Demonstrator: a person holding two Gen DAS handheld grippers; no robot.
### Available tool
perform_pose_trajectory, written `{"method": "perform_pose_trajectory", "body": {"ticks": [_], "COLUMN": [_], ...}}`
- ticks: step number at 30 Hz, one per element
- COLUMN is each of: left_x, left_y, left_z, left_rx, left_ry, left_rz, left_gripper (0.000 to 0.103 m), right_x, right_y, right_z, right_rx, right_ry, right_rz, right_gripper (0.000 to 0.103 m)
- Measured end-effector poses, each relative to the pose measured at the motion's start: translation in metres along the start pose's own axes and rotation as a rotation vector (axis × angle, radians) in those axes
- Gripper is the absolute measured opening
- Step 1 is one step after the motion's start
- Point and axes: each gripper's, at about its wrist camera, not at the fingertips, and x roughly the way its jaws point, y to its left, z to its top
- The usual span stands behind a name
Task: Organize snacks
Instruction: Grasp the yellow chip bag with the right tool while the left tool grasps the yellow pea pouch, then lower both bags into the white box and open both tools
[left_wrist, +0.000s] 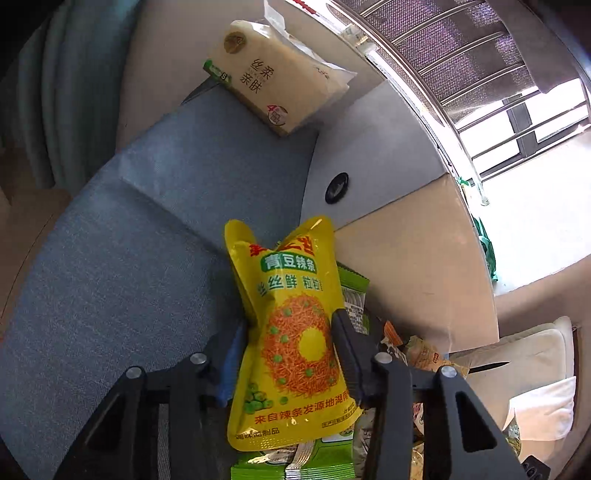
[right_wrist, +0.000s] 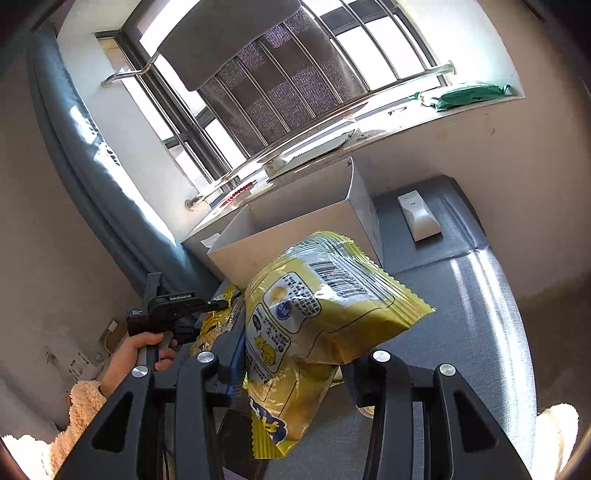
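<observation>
In the left wrist view a yellow green-pea snack pouch stands upright between the fingers of my left gripper, whose pads press on both its sides, above a pile of green packets. In the right wrist view my right gripper is shut on a yellow chip bag, held tilted in the air over the blue cushion. An open white box stands just beyond the bag. The left gripper also shows at the left, held by a hand over yellow packets.
A tissue pack lies at the far end of the blue cushion. The box wall rises right of the pouch, with loose snacks beside it. A white device lies right of the box. A barred window lies beyond.
</observation>
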Motion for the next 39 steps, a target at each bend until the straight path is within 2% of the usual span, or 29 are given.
{"method": "perform_pose_trajectory", "body": {"ticks": [4,10,15,16,19,23,26,31,32,33,34,35,36,37,39], "left_x": [-0.012,-0.057,-0.096,-0.100,-0.100,-0.079,-0.051,-0.018,-0.014,-0.010,-0.010,-0.011,-0.014,-0.017,-0.027], "left_y": [-0.014,-0.045,-0.087,-0.099,-0.132,-0.171,-0.191,-0.199,-0.198,-0.196,-0.191,-0.188,-0.184,-0.181,-0.176], "left_z": [-0.002,-0.021,-0.026,-0.019,0.000,0.048,0.073,0.097,0.099,0.100,0.094,0.092,0.088,0.086,0.080], "left_rx": [0.134,0.339,0.464,0.486,0.547,0.586,0.600,0.603,0.607,0.605,0.610,0.619,0.621,0.622,0.634], "left_ry": [-0.042,-0.166,-0.251,-0.260,-0.279,-0.257,-0.224,-0.170,-0.148,-0.132,-0.128,-0.133,-0.140,-0.142,-0.152], "left_rz": [-0.011,0.026,-0.061,-0.072,-0.104,-0.092,-0.044,0.034,0.041,0.048,0.070,0.087,0.097,0.099,0.086], "left_gripper": [0.034,0.031,0.031,0.031,0.031,0.031,0.031,0.032,0.036,0.049,0.057,0.075,0.099,0.103,0.103], "right_x": [-0.001,-0.002,0.007,0.011,0.027,0.064,0.098,0.162,0.171,0.179,0.184,0.187,0.188,0.185,0.178], "right_y": [0.000,0.005,0.019,0.021,0.031,0.044,0.047,0.033,0.031,0.030,0.028,0.028,0.027,0.027,0.028], "right_z": [-0.004,-0.004,0.012,0.021,0.054,0.108,0.145,0.180,0.183,0.185,0.187,0.188,0.188,0.188,0.187], "right_rx": [-0.002,-0.014,-0.071,-0.082,-0.121,-0.163,-0.183,-0.177,-0.176,-0.177,-0.177,-0.182,-0.187,-0.185,-0.172], "right_ry": [0.006,-0.006,-0.008,-0.011,-0.017,-0.015,-0.006,0.105,0.126,0.146,0.147,0.139,0.136,0.122,0.102], "right_rz": [-0.002,0.001,-0.007,-0.016,-0.017,-0.040,-0.080,-0.176,-0.170,-0.166,-0.184,-0.202,-0.218,-0.229,-0.219], "right_gripper": [0.046,0.046,0.046,0.046,0.046,0.046,0.046,0.047,0.050,0.052,0.068,0.095,0.103,0.103,0.103]}}
